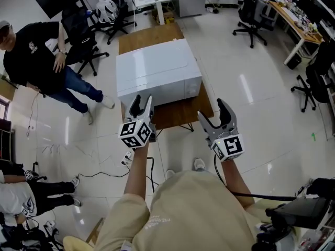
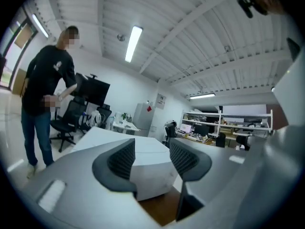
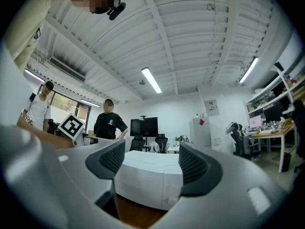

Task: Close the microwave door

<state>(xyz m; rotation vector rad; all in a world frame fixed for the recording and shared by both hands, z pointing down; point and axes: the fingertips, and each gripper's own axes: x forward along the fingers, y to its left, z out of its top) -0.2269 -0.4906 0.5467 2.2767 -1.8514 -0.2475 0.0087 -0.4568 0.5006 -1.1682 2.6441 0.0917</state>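
A white microwave (image 1: 157, 69) stands on a low wooden table (image 1: 180, 114) straight ahead of me, its front toward me. In the right gripper view its door lies flush with the microwave's (image 3: 152, 180) front. My left gripper (image 1: 143, 102) hovers just short of the near left corner, jaws open and empty. My right gripper (image 1: 212, 111) hangs over the table's near right edge, also open with nothing between its fingers. The left gripper view looks level at the microwave (image 2: 150, 168) past its own jaws (image 2: 152, 156). The right gripper (image 3: 151, 159) frames the front panel.
A person in black (image 1: 42, 56) stands at the left beside office chairs (image 1: 84, 46). Another person (image 1: 21, 197) crouches at the lower left. Cables (image 1: 131, 161) lie on the floor near the table. Desks and chairs (image 1: 251, 14) line the far right; black gear (image 1: 298, 213) sits by my right.
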